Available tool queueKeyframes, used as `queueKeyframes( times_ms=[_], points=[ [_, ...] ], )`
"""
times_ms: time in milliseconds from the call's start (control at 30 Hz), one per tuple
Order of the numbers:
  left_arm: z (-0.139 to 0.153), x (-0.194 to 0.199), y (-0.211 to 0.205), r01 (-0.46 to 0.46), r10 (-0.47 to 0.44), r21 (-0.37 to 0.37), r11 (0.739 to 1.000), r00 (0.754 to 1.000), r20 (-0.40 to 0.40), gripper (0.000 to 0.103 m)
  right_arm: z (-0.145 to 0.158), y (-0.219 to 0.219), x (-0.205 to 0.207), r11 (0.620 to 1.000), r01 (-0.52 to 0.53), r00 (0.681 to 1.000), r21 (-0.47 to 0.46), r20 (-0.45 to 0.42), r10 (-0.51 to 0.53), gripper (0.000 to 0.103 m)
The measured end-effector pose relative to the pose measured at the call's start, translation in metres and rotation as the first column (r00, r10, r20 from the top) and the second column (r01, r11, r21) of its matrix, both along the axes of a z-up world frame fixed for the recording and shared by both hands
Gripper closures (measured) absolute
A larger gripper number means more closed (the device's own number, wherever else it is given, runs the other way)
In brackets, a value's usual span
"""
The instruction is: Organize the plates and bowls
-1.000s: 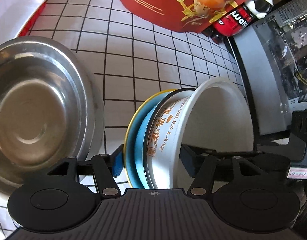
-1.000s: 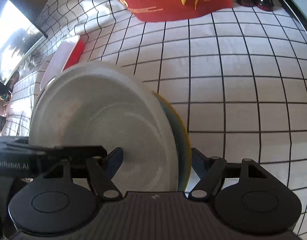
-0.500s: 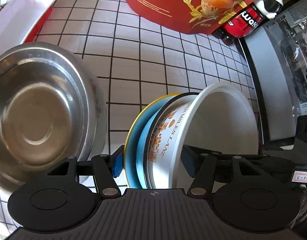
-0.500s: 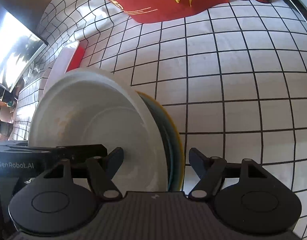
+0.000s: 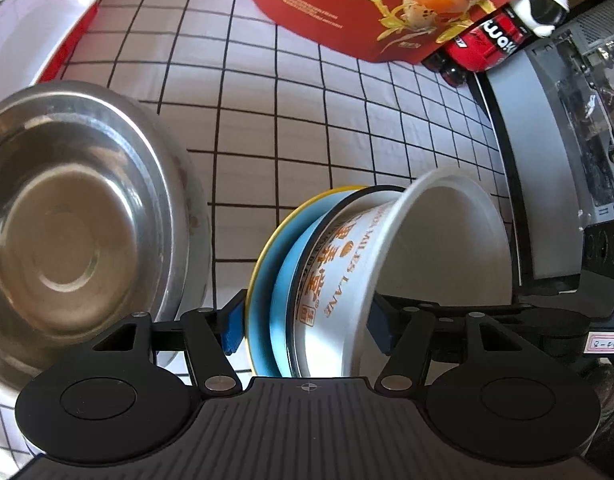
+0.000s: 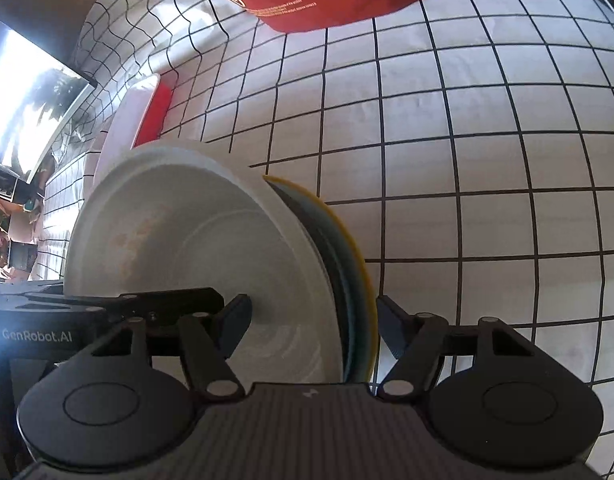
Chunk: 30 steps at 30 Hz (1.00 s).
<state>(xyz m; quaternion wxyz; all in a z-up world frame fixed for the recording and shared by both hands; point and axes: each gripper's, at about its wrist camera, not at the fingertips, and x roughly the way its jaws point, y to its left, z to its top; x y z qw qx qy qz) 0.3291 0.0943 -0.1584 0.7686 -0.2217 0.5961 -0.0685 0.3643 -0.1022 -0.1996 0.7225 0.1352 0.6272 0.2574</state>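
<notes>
A stack stands on edge between both grippers: a white bowl with orange lettering [image 5: 347, 276] nested against a blue plate with a yellow rim [image 5: 267, 280]. My left gripper [image 5: 307, 324] is shut on this stack, one finger on the plate, one inside the bowl. In the right wrist view the white bowl [image 6: 211, 264] and the yellow-rimmed plate [image 6: 355, 264] sit between my right gripper's [image 6: 313, 328] fingers, which close on them from the other side. A large steel bowl [image 5: 71, 216] lies on the table to the left.
A white checked tablecloth [image 6: 487, 160] covers the table. A red and white tray [image 5: 39, 40] lies far left, also in the right wrist view [image 6: 139, 120]. A red food bag [image 5: 387, 4] and dark bottles [image 5: 487, 44] stand at the back. A grey cabinet [image 5: 547, 168] is on the right.
Both grippers have carried the bowl-and-plate stack slightly up and away from the steel bowl; the grip is unchanged.
</notes>
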Motion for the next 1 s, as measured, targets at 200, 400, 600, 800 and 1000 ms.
queueKeyframes(
  times_ms=[200, 400, 600, 800, 1000],
  points=[
    [-0.002, -0.001, 0.004, 0.022, -0.022, -0.036, 0.999, 1.000, -0.019, 0.038, 0.001, 0.004, 0.000, 1.000, -0.029, 1.000, 0.001, -0.003, 0.029, 0.033],
    [-0.006, 0.000, 0.012, 0.004, -0.008, -0.096, 0.995, 0.999, -0.042, 0.038, -0.001, 0.001, 0.002, 0.999, -0.032, 0.999, 0.035, -0.029, 0.033, 0.033],
    [0.000, -0.009, 0.003, 0.014, -0.015, -0.040, 0.999, 1.000, -0.026, 0.038, 0.000, 0.002, -0.004, 0.999, -0.027, 0.999, 0.045, -0.036, 0.029, 0.033],
    [0.004, -0.011, -0.003, 0.031, -0.031, 0.003, 1.000, 0.999, -0.017, 0.038, 0.000, 0.001, -0.008, 0.999, -0.013, 1.000, 0.046, -0.026, 0.014, 0.036],
    [0.007, -0.010, -0.007, 0.042, -0.042, 0.023, 0.999, 0.999, -0.002, 0.038, 0.000, 0.000, -0.011, 0.999, -0.017, 1.000, 0.040, -0.016, 0.018, 0.036]
  ],
)
